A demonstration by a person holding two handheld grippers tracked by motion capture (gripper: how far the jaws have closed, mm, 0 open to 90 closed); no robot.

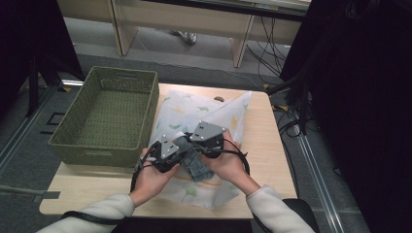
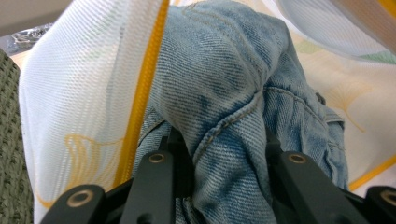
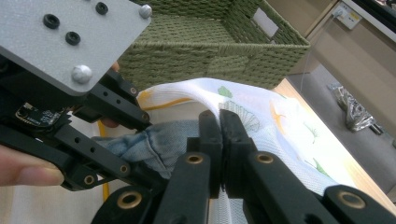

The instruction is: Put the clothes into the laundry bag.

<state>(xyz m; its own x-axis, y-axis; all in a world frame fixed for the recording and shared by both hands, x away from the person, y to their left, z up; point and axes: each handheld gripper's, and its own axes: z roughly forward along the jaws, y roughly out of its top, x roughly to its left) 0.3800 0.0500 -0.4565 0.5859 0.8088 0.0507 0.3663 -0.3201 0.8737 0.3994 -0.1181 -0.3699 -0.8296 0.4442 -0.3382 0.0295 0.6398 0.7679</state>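
— Denim jeans (image 2: 233, 107) bunch between the left gripper (image 2: 224, 154) jaws, clamped, at the mesh laundry bag's (image 2: 79, 107) yellow zipper (image 2: 142, 93).
— Right gripper (image 3: 219, 123) view: jaws pinch the bag's edge, beside the green wicker basket (image 3: 210, 51).

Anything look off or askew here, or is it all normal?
Nothing damaged or spilled. The jeans are bunched in the left gripper at the mesh laundry bag mouth, and the right gripper pinches the bag's edge. The green basket sits square and empty.
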